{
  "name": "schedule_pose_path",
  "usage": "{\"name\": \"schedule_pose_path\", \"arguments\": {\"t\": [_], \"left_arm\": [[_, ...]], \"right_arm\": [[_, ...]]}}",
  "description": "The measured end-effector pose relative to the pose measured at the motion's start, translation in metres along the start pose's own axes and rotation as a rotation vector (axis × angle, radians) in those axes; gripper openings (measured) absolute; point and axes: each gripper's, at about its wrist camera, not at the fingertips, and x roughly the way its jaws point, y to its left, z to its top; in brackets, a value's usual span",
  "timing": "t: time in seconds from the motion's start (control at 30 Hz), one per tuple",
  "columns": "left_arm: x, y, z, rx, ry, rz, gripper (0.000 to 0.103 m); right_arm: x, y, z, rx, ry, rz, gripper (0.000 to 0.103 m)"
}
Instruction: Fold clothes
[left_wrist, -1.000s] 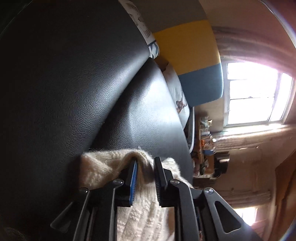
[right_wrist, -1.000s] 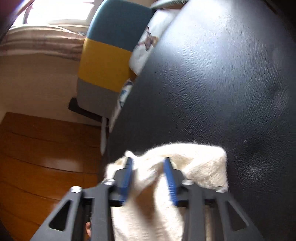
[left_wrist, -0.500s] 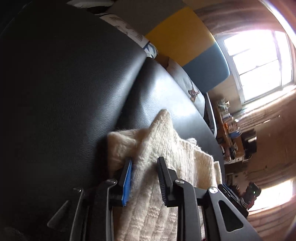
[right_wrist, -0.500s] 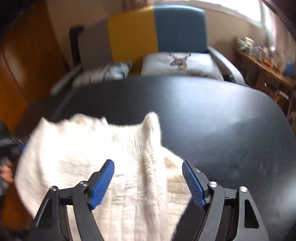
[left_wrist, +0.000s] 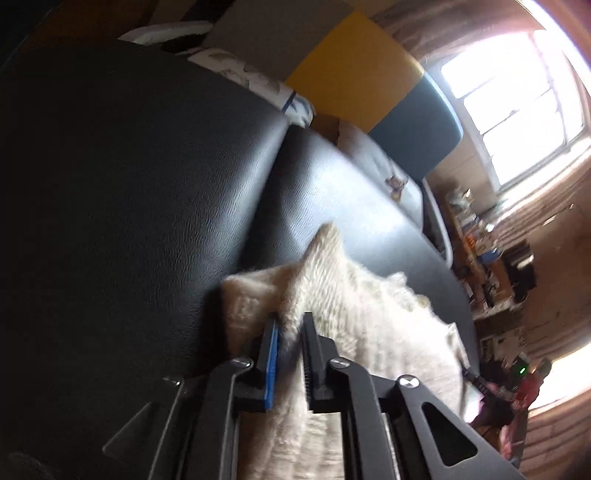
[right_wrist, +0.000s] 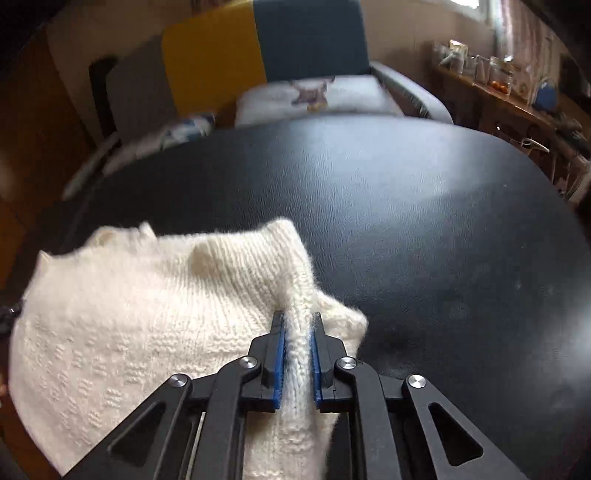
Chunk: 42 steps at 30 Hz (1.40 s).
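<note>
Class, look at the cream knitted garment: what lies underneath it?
The cream knitted garment lies on a black leather-look surface, visible all around it. Both the right tongs and left tongs pinch its folds. Whatever is directly beneath the knit is covered.

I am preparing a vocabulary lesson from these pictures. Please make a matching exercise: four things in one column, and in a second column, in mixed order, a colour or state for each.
Column 1
1. knitted garment
2. padded surface
3. right gripper
4. chair back

Column 2
A. black, with a leather-like grain
B. closed on a ridge of the knit
C. panels of grey, yellow and blue
D. cream-white, lying on the dark surface

Pairs: 1-D, 2-A, 3-B, 4-C

The left gripper pinches the same garment too.
</note>
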Motion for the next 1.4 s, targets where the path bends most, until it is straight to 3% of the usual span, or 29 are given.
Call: {"name": "schedule_pose_path", "arguments": {"t": [0.1, 0.17, 0.23, 0.27, 0.37, 0.47, 0.5, 0.6, 0.67, 0.7, 0.77, 0.83, 0.93, 1.0, 1.07, 1.17, 1.4], "left_arm": [[-0.016, -0.018, 0.008, 0.078, -0.043, -0.029, 0.018], [-0.015, -0.04, 0.009, 0.192, -0.015, -0.032, 0.019], [0.001, -0.061, 0.007, 0.291, 0.048, -0.028, 0.02], [0.007, -0.068, 0.004, 0.325, 0.076, -0.012, 0.02], [0.04, -0.082, -0.004, 0.383, 0.197, 0.013, 0.02], [0.065, -0.087, -0.008, 0.385, 0.264, 0.026, 0.02], [0.067, -0.087, -0.011, 0.394, 0.264, 0.028, 0.02], [0.063, -0.088, -0.019, 0.44, 0.226, 0.045, 0.006], [0.052, -0.089, -0.025, 0.444, 0.177, 0.037, 0.003], [0.047, -0.089, -0.028, 0.446, 0.152, 0.033, 0.003], [0.025, -0.091, -0.026, 0.405, 0.061, -0.028, 0.003], [0.009, -0.096, -0.018, 0.381, -0.03, -0.074, 0.002], [0.019, -0.107, -0.008, 0.398, -0.068, -0.041, 0.003], [0.045, -0.106, -0.005, 0.401, -0.043, 0.01, 0.003], [0.084, -0.097, -0.007, 0.391, 0.038, 0.084, 0.003], [0.102, -0.087, -0.019, 0.382, 0.059, 0.068, 0.004], [0.087, -0.084, -0.046, 0.402, 0.095, 0.048, 0.004]], "right_arm": [[-0.023, 0.017, 0.005, -0.048, -0.071, 0.026, 0.052], [-0.04, 0.031, 0.009, -0.088, -0.119, 0.04, 0.063], [-0.056, 0.044, 0.013, -0.127, -0.166, 0.055, 0.082], [-0.064, 0.05, 0.015, -0.147, -0.19, 0.062, 0.083], [-0.047, 0.094, 0.02, -0.269, -0.098, 0.169, 0.083], [-0.02, 0.129, 0.012, -0.355, -0.011, 0.194, 0.083], [-0.01, 0.134, 0.009, -0.371, 0.009, 0.182, 0.083], [0.018, 0.148, -0.001, -0.417, 0.069, 0.146, 0.047], [0.017, 0.155, -0.007, -0.44, 0.037, 0.133, 0.037], [0.011, 0.157, -0.007, -0.445, 0.013, 0.125, 0.024], [-0.003, 0.161, -0.005, -0.452, -0.039, 0.105, 0.01], [-0.015, 0.163, -0.001, -0.452, -0.094, 0.083, 0.009], [-0.012, 0.162, 0.009, -0.425, -0.132, 0.031, 0.009], [0.003, 0.158, 0.013, -0.39, -0.116, -0.002, 0.009], [0.025, 0.15, 0.011, -0.349, -0.08, -0.021, 0.009], [0.045, 0.144, 0.005, -0.328, -0.051, -0.043, 0.009], [0.039, 0.136, 0.0, -0.325, -0.041, -0.082, 0.008]]}}
